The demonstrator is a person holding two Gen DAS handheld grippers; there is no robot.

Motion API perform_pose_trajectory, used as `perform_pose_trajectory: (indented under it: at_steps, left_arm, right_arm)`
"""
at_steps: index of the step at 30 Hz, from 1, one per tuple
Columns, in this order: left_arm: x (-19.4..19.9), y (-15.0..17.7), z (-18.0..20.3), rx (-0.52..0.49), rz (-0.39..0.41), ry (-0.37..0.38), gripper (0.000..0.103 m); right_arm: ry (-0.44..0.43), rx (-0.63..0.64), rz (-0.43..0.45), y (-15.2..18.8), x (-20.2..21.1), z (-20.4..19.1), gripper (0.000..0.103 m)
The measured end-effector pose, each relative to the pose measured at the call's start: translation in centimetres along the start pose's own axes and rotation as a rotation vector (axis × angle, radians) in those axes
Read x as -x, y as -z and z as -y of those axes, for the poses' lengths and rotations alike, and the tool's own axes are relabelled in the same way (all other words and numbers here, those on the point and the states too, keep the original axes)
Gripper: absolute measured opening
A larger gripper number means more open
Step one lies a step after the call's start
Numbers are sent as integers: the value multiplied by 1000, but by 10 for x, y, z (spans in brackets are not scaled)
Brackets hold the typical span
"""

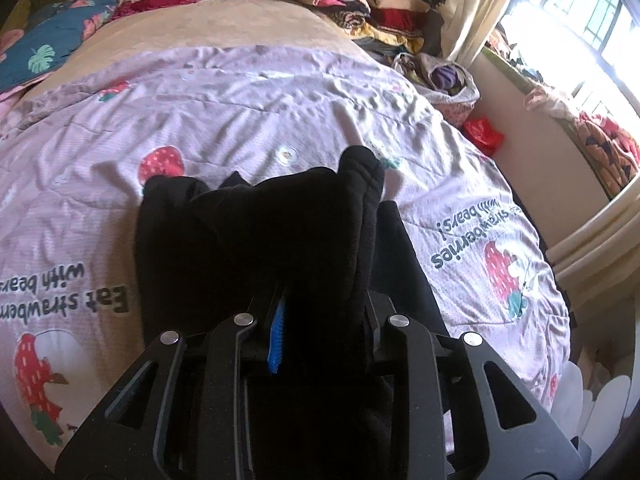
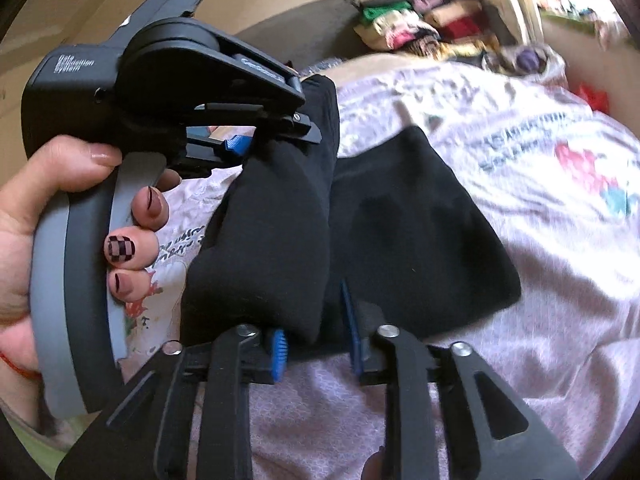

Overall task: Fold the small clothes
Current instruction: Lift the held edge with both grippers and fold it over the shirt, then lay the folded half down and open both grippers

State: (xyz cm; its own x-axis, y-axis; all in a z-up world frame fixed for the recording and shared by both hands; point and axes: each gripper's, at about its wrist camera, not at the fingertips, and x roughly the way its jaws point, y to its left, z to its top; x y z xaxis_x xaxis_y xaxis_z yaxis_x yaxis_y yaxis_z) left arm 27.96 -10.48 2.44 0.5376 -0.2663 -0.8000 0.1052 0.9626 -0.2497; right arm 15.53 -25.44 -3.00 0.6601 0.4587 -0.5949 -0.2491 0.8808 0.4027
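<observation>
Folding: we are partway through a fold of the black garment (image 2: pixel 420 216), one flap raised over the part lying flat on the pink strawberry bedsheet (image 2: pixel 520 128).
Left gripper (image 1: pixel 320 304): clamped on a bunched edge of the black cloth, at 6 o'clock in its own view.
Right gripper (image 2: pixel 316 344): jaws slightly apart with a fold of cloth between them; we judge the pads are not pressing, though blur makes this uncertain.
Hand (image 2: pixel 24 240): wraps the left tool's handle, at 9 o'clock in the right view.
Done: garment lies on the bed, first fold under way.
Left: lay the flap down, smooth it, finish folding.
Stack (image 1: pixel 360 4): folded clothes at 12 o'clock, possibly where it belongs.
</observation>
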Motion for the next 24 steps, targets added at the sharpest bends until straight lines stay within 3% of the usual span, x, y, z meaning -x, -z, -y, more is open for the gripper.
perform_pose_trajectory:
  at_steps: [6, 7, 11, 15, 17, 18, 21, 24]
  left_arm:
    - [-17, -2, 14, -13, -32, 4, 28]
    - [-20, -2, 16, -11, -35, 14, 33]
    - [-21, -3, 18, 23, -30, 83, 72]
    - [-4, -2, 8, 64, 15, 138, 72]
    - [10, 1, -5, 80, 44, 143, 75]
    - [15, 3, -11, 80, 59, 133, 76]
    - [31, 17, -35, 71, 105, 25, 76]
    - [30, 31, -48, 58, 105, -33, 76]
  right_arm:
    - [-19, -71, -43, 5, 5, 16, 46]
    - [-23, -74, -47, 6, 8, 17, 47]
    - [-35, -86, -66, 12, 19, 24, 60]
    - [-105, -116, -108, 16, 30, 33, 70]
    - [-153, -146, -88, 10, 40, 38, 75]
    - [-185, -165, -61, 2, 48, 40, 80]
    - [-251, -216, -26, -29, 50, 49, 81]
    - [-222, -239, -70, -62, 27, 57, 81]
